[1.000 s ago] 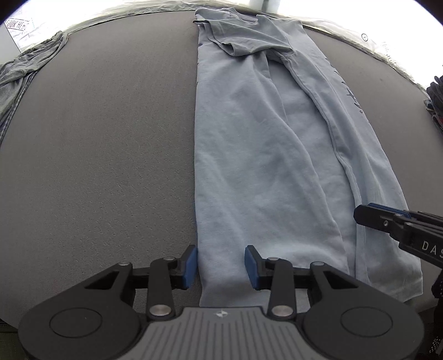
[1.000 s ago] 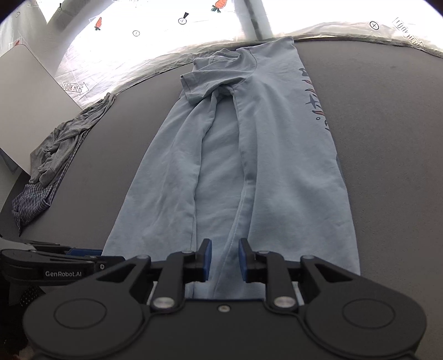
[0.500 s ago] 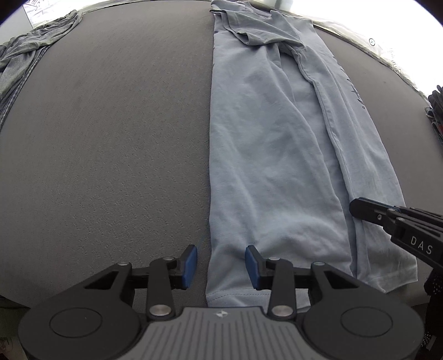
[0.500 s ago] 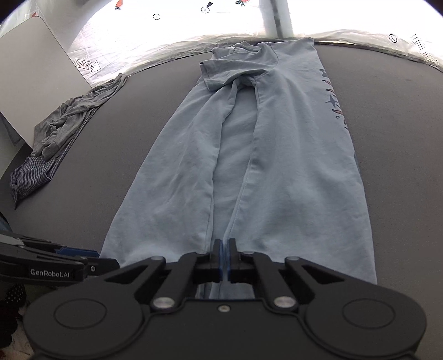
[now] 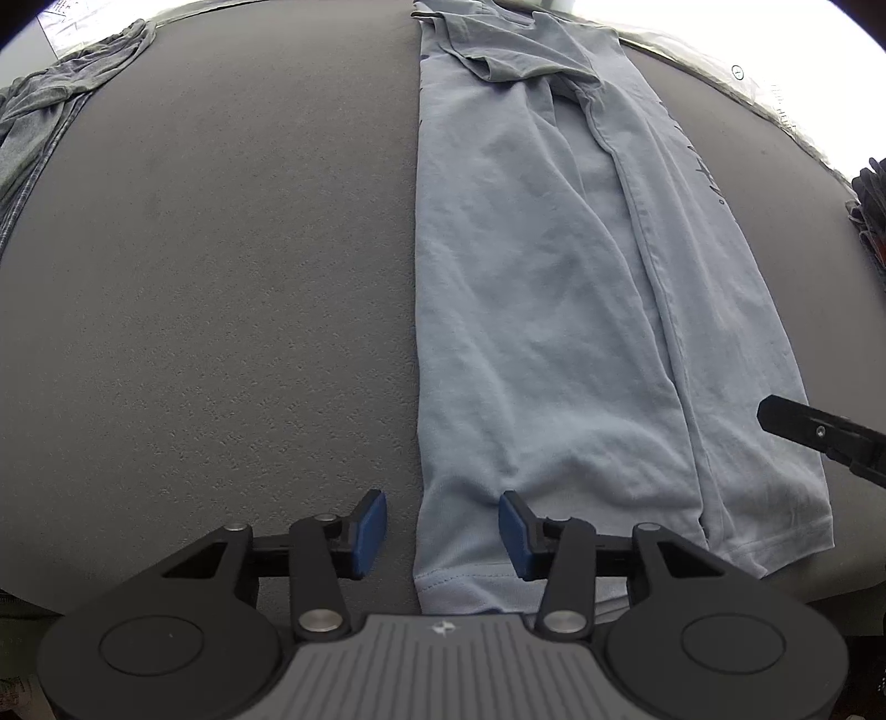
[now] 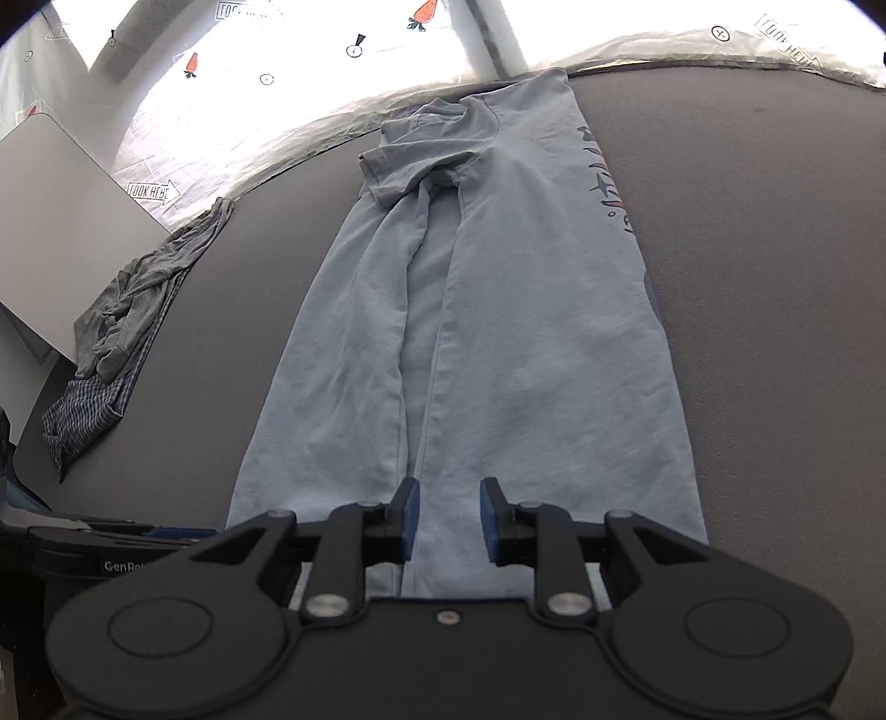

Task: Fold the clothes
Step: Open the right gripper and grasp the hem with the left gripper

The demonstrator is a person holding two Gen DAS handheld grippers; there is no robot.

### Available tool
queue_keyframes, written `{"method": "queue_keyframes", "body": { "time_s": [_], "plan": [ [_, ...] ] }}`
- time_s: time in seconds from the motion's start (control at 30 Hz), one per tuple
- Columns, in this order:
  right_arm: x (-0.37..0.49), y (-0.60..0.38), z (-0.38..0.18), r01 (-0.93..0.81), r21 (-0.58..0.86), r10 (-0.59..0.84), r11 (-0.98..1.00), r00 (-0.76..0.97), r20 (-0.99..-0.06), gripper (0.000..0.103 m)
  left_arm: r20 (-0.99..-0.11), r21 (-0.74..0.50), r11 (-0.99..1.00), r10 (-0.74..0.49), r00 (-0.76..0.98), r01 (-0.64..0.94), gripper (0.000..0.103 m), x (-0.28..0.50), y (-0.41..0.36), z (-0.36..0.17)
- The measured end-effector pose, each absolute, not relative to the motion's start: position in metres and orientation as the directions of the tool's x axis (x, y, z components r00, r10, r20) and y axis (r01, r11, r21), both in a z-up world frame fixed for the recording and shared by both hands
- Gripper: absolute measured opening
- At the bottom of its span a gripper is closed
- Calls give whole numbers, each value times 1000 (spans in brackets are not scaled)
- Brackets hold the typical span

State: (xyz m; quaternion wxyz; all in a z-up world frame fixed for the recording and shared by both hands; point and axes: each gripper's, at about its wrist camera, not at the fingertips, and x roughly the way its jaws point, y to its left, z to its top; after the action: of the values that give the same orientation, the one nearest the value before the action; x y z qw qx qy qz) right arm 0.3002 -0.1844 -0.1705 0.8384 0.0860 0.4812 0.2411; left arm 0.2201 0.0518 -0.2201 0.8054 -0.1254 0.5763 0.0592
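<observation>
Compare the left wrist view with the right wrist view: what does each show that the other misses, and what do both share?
Left wrist only: dark items at the table's right edge. Right wrist only: a carrot-printed sheet, a grey board and checked cloth. Both: the light blue T-shirt folded lengthwise on the grey table, grey clothes, and both claws opening.

Opening left hand-held gripper (image 5: pixel 442 526) astride light blue shirt's (image 5: pixel 554 310) near-left hem corner
</observation>
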Motion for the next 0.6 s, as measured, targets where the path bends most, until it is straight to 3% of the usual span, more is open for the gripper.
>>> {"method": "queue_keyframes", "body": {
  "time_s": [0.27,0.37,0.6],
  "plan": [
    [296,-250,-185,-122,337,353,934,472,-808,27,-944,-195,959,-126,306,-206,50,212,58,-222],
    [292,-261,-189,-90,340,341,936,470,-814,30,-936,-231,957,-170,308,-174,55,207,58,-223],
    [288,-273,-196,-92,412,408,906,446,-797,33,-906,-340,919,-264,331,-198,53,201,67,-224]
  ]
}}
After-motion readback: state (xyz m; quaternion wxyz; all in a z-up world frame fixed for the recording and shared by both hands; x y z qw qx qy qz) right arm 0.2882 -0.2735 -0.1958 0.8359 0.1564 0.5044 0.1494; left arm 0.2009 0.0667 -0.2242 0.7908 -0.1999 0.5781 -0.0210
